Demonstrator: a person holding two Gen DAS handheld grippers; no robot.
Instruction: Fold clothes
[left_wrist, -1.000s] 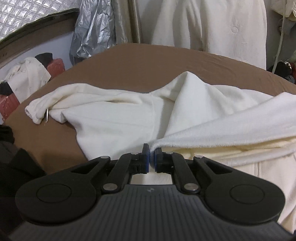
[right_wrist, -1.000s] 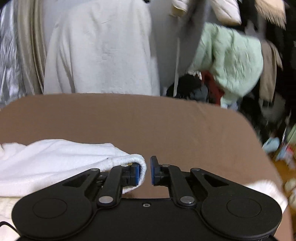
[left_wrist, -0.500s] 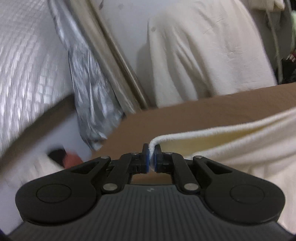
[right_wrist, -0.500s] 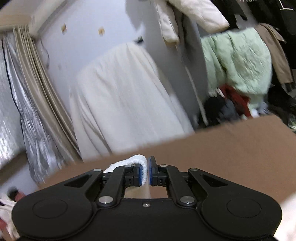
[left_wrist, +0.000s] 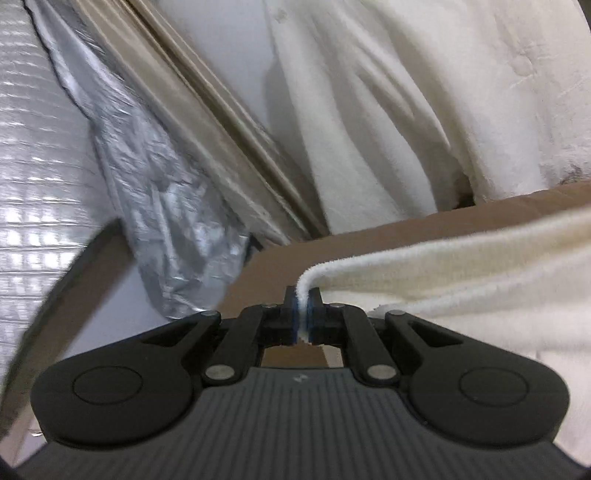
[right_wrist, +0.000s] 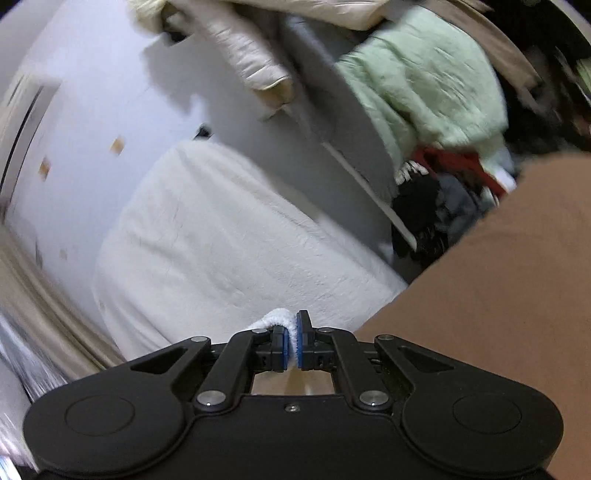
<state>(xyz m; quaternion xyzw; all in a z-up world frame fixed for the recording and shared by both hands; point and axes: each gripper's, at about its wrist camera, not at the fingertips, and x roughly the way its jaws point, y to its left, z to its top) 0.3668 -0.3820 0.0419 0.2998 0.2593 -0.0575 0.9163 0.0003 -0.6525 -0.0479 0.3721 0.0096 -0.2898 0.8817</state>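
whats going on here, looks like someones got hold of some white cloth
A person is folding clothes with a pair of tongs in each hand. The left tongs are shut on the fuzzy edge of a cream garment, which trails off to the right over the brown surface. The right tongs pinch another bit of white edge. Both views are tilted and blurred.

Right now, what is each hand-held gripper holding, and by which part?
Both pinch the cream garment: the left hand-held gripper grips its fleecy edge, the right hand-held gripper a folded bit of edge.
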